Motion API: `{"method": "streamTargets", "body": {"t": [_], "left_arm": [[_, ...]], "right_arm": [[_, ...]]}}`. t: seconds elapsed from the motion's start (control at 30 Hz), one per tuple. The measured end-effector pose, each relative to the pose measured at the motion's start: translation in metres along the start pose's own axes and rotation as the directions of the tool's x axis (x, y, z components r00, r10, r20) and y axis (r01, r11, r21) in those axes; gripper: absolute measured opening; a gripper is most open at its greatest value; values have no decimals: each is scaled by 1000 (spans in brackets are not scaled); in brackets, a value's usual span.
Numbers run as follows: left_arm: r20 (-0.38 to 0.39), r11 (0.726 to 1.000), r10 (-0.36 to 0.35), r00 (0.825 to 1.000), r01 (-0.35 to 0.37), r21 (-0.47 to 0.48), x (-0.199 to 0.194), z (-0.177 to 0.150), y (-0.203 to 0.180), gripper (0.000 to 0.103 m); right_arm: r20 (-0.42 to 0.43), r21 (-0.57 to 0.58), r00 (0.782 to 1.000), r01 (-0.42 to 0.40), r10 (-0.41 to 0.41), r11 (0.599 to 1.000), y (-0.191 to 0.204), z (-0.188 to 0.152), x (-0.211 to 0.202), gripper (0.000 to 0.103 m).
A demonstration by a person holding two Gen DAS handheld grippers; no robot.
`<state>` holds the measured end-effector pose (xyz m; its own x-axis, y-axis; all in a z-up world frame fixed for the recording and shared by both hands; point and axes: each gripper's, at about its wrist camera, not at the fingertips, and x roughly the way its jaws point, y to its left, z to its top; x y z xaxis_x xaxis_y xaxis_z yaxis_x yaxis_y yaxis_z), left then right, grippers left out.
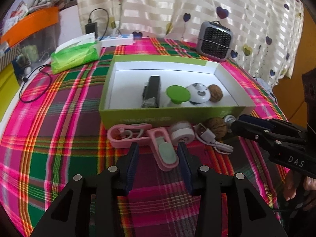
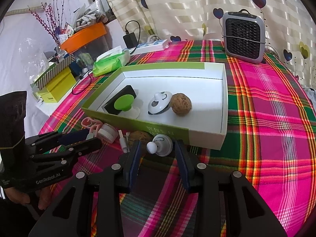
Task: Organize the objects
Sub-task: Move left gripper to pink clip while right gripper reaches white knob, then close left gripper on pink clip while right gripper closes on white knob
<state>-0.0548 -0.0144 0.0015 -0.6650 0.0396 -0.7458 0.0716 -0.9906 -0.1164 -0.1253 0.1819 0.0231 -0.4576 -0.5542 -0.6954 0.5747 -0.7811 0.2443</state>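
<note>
- Left wrist view: the left gripper [image 1: 158, 152] is being held with its jaws spread apart, nothing gripped, low over the plaid tablecloth [image 1: 59, 118] just in front of the green box [image 1: 169, 116].
- A pink tool [image 1: 158, 144] with a pale green pad is being framed between the spread fingers, lying on the cloth just in front of the box's near wall.
- A white roll [image 1: 181, 133], a white cable [image 1: 211, 140] and a walnut [image 1: 216, 128] are being shown lined up along that same near wall, to the right of the pink tool.
- Inside the box, a black device [image 1: 152, 92], a green-capped piece [image 1: 177, 94], a white round gadget [image 1: 198, 93] and a second walnut [image 1: 215, 92] are being kept on the white floor, toward the near wall.
- Right wrist view: the right gripper [image 2: 158, 154] is also being held released, its fingers standing on either side of a white knobbed object [image 2: 161, 145] without visibly touching it; this object is lying against the box's near wall, at its right half.
- A green tissue pack [image 2: 110, 62] is being seen beyond the box's far left corner, and a grey fan heater [image 2: 244, 36] beyond its far right corner.
</note>
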Motion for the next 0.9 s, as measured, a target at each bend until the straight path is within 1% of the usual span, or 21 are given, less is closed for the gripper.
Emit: {"method": "streamTargets", "body": {"t": [0.13,0.3,0.4,0.57,0.67,0.77,0.8,0.9], "left_arm": [[9,1000,11,1000,-11,-3,-1,0,0,39],[-15,1000,-9,1000,9,16,3,2,-3,38],[-17,1000,-14,1000,14,25,4,2,-6,38],[-20,999,-16,1000,16,32,6,4,-8,30],[-21,999,-18,1000,19,31,7,4,-9,26],[-21,999,-16,1000,17,29,7,4,-9,21],[-21,999,-18,1000,19,28,7,4,-10,17],[-19,999,-20,1000,20,25,7,4,-9,16]], "right_arm": [[-9,7,1000,0,0,1000,-2,0,2,37],[-40,15,999,-13,14,1000,-3,1,9,37],[-43,26,999,-26,27,999,-4,1,10,37],[-41,54,998,-41,43,998,-8,2,11,37],[-37,60,998,-51,53,997,-8,2,11,31],[-36,60,998,-52,54,997,-8,2,11,31],[-34,59,998,-52,55,997,-8,2,11,31],[-23,53,998,-51,52,997,-6,2,8,30]]}}
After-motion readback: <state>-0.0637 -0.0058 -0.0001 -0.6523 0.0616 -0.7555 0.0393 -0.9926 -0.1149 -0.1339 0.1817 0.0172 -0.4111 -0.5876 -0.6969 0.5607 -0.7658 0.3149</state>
